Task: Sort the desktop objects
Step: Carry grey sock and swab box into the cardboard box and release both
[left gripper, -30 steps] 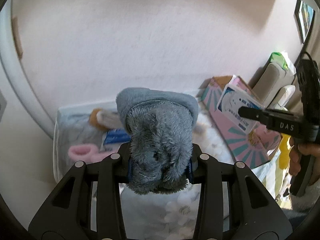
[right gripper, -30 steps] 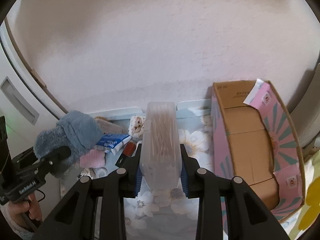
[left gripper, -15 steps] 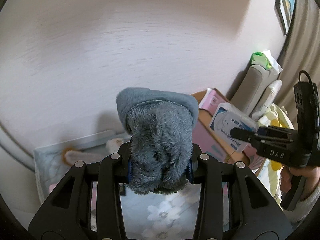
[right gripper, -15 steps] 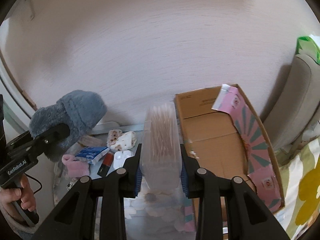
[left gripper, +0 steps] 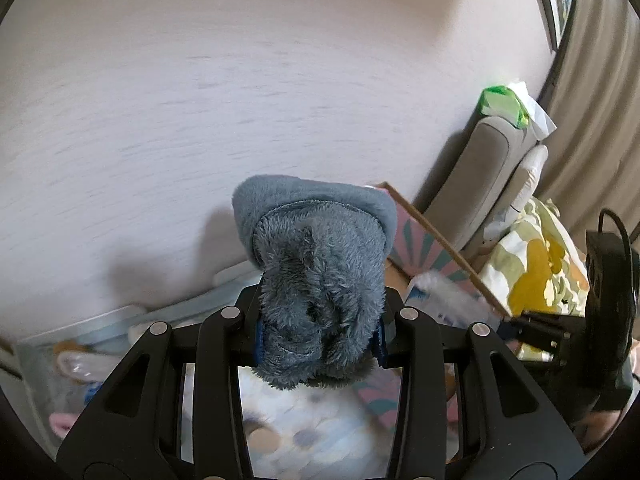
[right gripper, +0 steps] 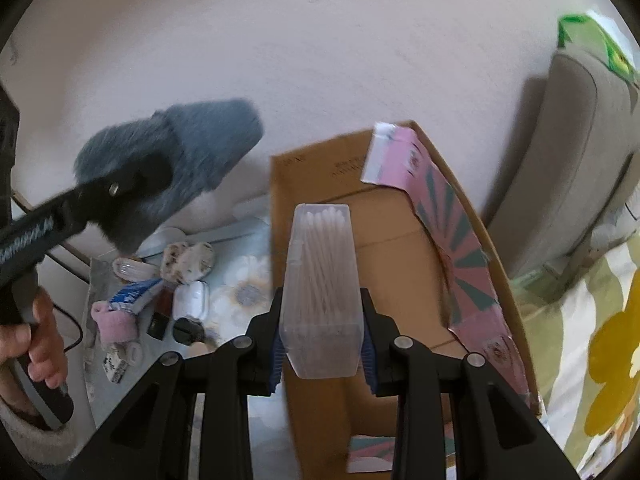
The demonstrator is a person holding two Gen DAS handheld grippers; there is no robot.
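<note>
1. The right gripper (right gripper: pixel 322 354) is clamped on a clear plastic box of cotton swabs (right gripper: pixel 320 288), gripped across its near end. The box hangs above the open cardboard box (right gripper: pixel 404 240), over its left half.
2. Handling, judged: the swab box looks light and rigid with smooth walls, so it could slip under a loose pinch. A hold on the two flat sides near the base, as now, seems sound. Its lid may pop if dropped from height.
3. The left gripper (left gripper: pixel 318 332) is closed on a grey plush slipper (left gripper: pixel 316 264), pinched at its fuzzy lining. In the right wrist view the slipper sits up and to the left of the cardboard box, clear of it.
4. Handling, judged: the slipper is soft, light and compressible, with no breakage risk. The pile gives good friction.
5. Small items lie on the floral cloth (right gripper: pixel 248 280) left of the cardboard box, including a white earbud case (right gripper: pixel 192 300).
</note>
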